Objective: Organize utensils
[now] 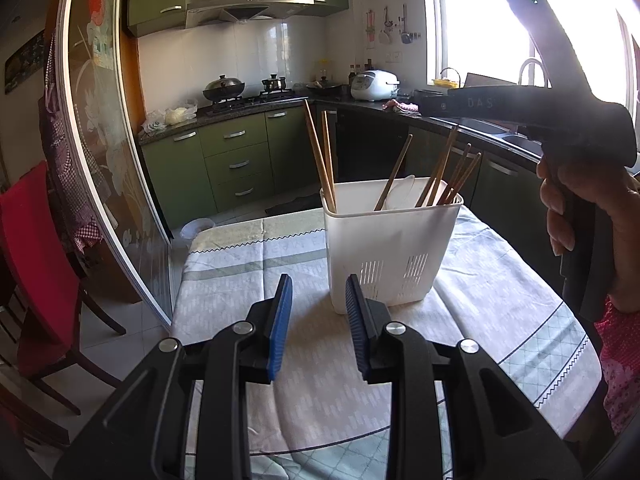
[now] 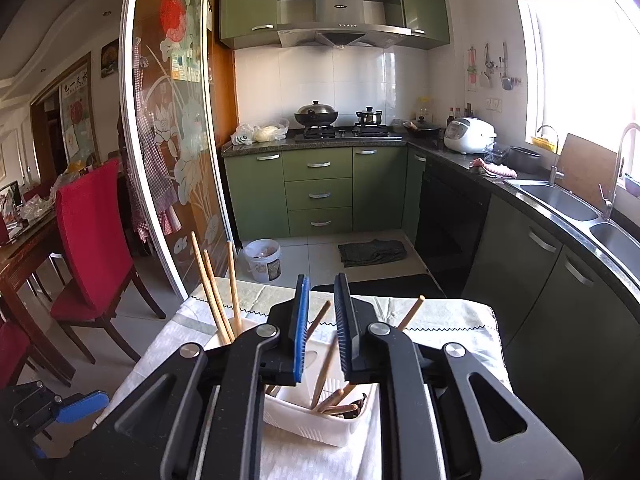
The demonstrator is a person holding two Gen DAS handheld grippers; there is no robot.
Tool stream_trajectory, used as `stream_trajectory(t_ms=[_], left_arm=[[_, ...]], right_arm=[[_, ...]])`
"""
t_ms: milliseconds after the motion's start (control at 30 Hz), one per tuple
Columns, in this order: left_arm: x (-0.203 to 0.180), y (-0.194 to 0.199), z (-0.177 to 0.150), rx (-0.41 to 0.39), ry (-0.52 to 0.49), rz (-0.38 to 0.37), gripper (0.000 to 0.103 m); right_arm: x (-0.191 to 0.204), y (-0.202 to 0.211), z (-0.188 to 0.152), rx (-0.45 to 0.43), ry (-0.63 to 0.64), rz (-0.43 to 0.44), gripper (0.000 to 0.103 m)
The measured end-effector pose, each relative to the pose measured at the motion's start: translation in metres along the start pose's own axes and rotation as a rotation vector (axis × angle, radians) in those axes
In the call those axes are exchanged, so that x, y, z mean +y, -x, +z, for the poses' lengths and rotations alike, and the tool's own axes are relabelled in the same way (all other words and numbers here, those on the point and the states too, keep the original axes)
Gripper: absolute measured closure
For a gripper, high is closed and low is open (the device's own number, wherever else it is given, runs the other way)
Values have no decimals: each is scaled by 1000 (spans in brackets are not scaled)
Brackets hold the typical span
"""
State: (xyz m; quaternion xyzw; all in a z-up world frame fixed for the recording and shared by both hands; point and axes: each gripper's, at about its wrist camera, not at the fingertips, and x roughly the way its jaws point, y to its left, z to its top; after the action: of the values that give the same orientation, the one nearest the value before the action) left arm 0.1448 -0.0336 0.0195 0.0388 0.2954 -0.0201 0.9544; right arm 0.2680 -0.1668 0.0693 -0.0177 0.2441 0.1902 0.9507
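A white slotted utensil holder [image 1: 392, 248] stands on the cloth-covered table [image 1: 248, 280]. Several wooden chopsticks [image 1: 320, 160] and a white spoon [image 1: 402, 192] stand in it. My left gripper [image 1: 318, 320] is open just in front of the holder, with nothing between its blue pads. My right gripper [image 2: 322, 320] hovers directly over the holder [image 2: 320, 420], its pads a narrow gap apart. Chopsticks [image 2: 324, 364] in the holder show through that gap, and the pads press on none of them. In the left wrist view a hand [image 1: 600, 216] holds the right gripper's handle above the holder.
A red chair [image 2: 92, 240] and a glass sliding door [image 2: 172, 160] are to the left of the table. Green kitchen cabinets [image 2: 320, 196], a bucket [image 2: 262, 260] on the floor and a sink [image 2: 560, 200] lie beyond the table's far edge.
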Motion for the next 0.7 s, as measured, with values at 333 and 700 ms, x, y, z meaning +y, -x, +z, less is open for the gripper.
stream_trajectory(t_ms=[333, 700], left_arm=[[-5, 18, 1, -31, 21, 0, 74], [-15, 67, -17, -119, 55, 24, 53]], right_arm=[[-3, 119, 8, -215, -6, 40, 79], [-29, 244, -102, -308, -41, -19, 28]])
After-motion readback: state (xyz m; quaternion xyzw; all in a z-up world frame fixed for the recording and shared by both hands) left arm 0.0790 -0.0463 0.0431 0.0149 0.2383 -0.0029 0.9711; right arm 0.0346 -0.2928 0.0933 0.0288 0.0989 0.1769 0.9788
